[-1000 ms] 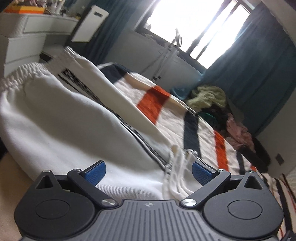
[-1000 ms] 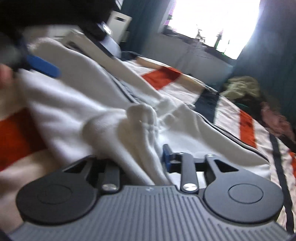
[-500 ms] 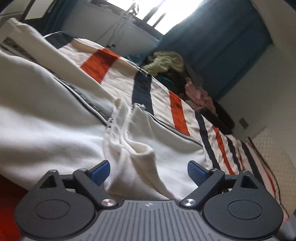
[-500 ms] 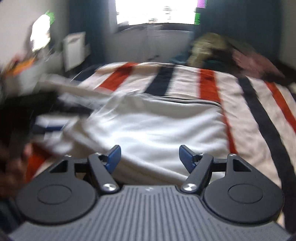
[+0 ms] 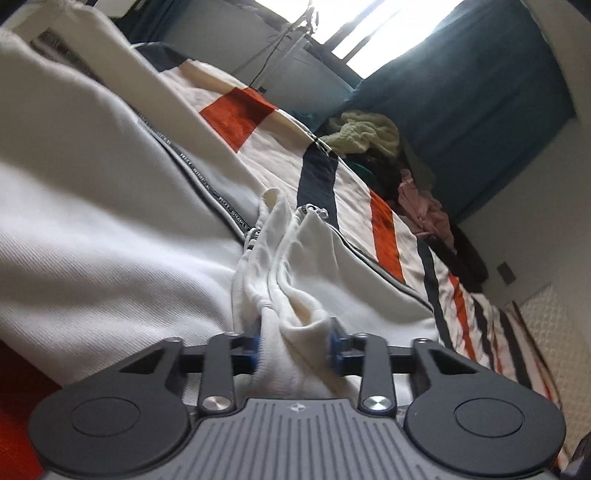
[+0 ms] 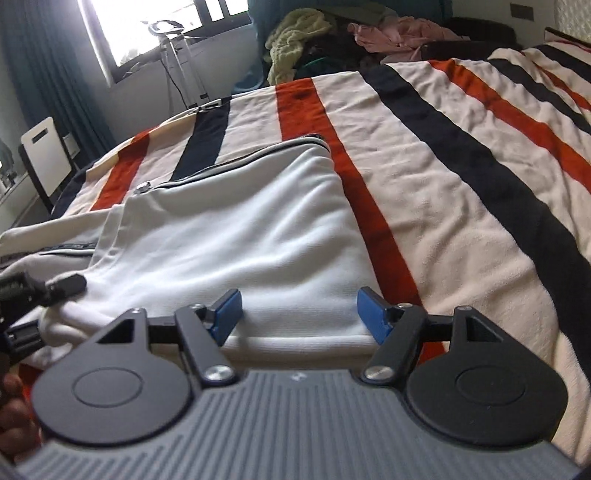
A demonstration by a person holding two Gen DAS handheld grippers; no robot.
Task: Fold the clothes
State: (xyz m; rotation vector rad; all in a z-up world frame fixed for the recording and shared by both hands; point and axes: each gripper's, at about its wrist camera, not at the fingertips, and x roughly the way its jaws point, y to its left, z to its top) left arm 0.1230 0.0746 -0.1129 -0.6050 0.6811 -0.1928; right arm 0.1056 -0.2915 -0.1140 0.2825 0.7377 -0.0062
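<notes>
As bunched there: one white garment (image 5: pixel 110 229).

Daylight only, from a window (image 5: pixel 373 40) at top centre of left-wrist view and upper left in right-wrist view (image 6: pixel 162 26); panes blown out to white w/ glare. Curtain (image 5: pixel 476 103) dim beside it. Bed (image 6: pixel 461 177) evenly lit, soft shadows. Strong fisheye bend at edges. Cloth (image 5: pixel 74 229) at left slightly smeared; nearest gripper body soft.
</notes>
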